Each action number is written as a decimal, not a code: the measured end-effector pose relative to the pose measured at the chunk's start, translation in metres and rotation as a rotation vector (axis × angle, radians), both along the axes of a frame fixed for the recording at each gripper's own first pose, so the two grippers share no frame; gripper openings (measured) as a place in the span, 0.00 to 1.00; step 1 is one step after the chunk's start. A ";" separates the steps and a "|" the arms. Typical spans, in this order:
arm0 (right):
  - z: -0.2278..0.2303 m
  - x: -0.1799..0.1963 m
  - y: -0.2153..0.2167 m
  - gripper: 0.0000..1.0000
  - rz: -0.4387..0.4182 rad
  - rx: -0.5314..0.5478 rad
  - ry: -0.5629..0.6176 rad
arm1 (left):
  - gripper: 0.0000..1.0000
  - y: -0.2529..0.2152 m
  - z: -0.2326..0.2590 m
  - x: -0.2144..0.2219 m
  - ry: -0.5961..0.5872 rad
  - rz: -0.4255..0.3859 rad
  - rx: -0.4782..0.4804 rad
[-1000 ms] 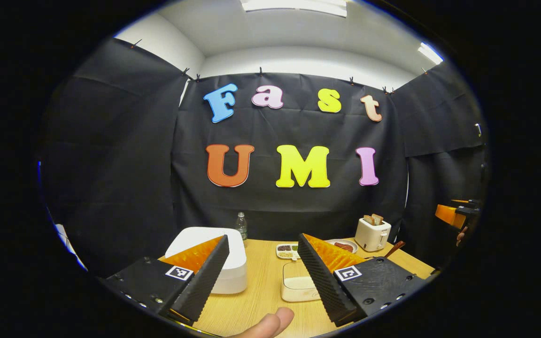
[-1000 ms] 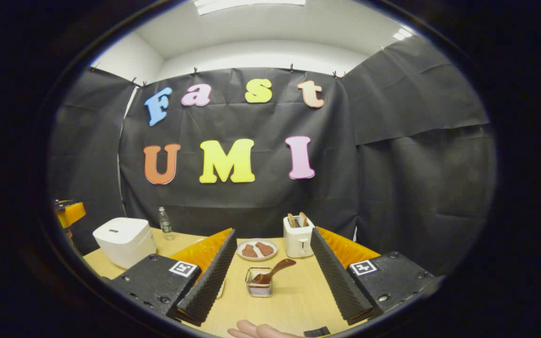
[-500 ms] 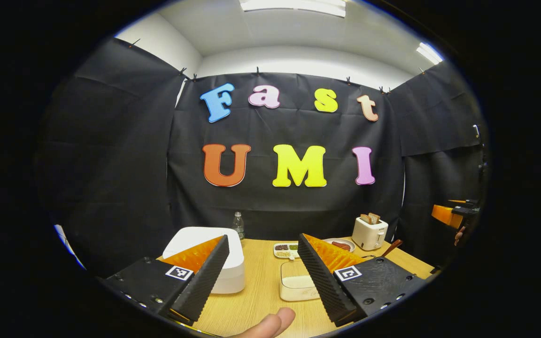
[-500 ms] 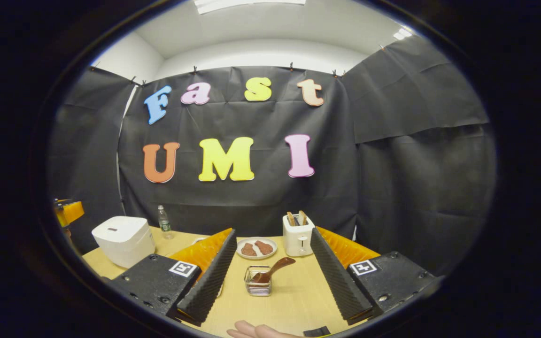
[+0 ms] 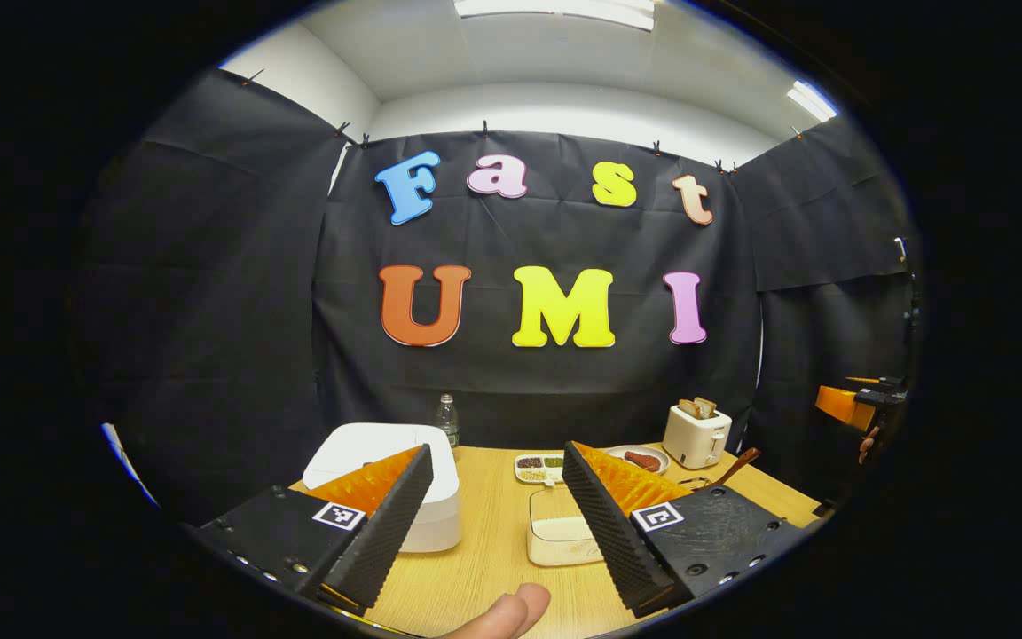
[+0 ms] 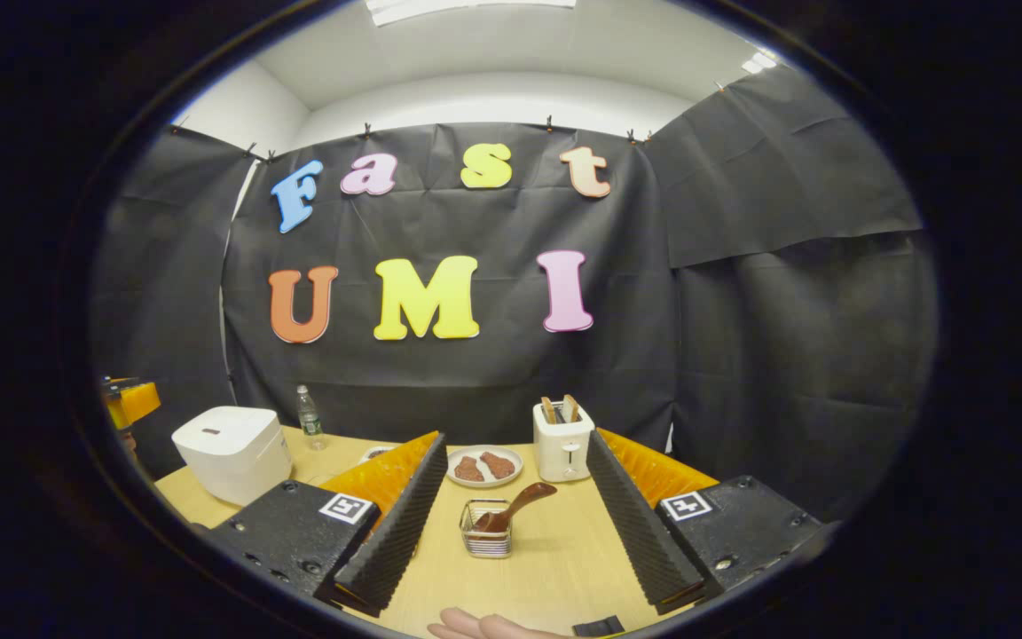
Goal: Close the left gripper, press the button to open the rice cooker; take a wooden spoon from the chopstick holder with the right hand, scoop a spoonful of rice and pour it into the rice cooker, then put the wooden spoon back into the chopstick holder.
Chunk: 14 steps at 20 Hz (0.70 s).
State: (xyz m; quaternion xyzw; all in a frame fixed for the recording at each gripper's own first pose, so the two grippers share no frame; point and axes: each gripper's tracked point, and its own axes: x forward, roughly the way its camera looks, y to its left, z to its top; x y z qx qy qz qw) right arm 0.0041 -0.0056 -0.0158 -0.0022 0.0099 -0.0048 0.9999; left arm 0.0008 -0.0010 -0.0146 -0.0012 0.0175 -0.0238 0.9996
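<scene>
A white rice cooker (image 5: 436,497) with its lid down sits at the table's left, partly behind my left finger; it also shows as the rice cooker (image 6: 231,448). My left gripper (image 5: 493,524) hangs open above the table, with a shallow white rice dish (image 5: 555,537) between its fingers, farther off. In the right gripper view a wire chopstick holder (image 6: 487,531) stands mid-table with a wooden spoon (image 6: 515,506) leaning out of it. My right gripper (image 6: 511,541) is open, short of the holder and framing it. The spoon's handle (image 5: 740,464) also pokes up at the right.
A white toaster (image 6: 562,448) with bread, a plate of brown pieces (image 6: 484,466), a clear bottle (image 5: 447,424) and a divided dish of grains (image 5: 539,469) stand along the table's back. A person's thumb (image 5: 502,614) shows at the bottom edge.
Both views have tilted slightly: the table objects sit a little higher in frame. Both grippers stay open and nothing has been touched.
</scene>
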 end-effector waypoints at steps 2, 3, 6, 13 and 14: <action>-0.002 0.000 0.001 1.00 0.002 -0.004 -0.001 | 0.94 0.003 -0.003 0.002 0.006 0.004 0.009; -0.004 0.000 0.002 1.00 0.006 -0.004 -0.001 | 0.94 0.005 -0.004 0.003 0.007 0.010 0.017; -0.012 -0.004 0.004 1.00 0.021 0.008 0.000 | 0.94 0.012 -0.007 0.008 0.008 0.038 0.048; -0.023 -0.009 0.007 1.00 0.050 -0.003 -0.021 | 0.94 0.038 -0.025 0.042 0.057 0.080 0.063; -0.023 -0.007 0.005 1.00 0.047 -0.007 -0.030 | 0.92 0.046 -0.030 0.050 0.070 0.092 0.064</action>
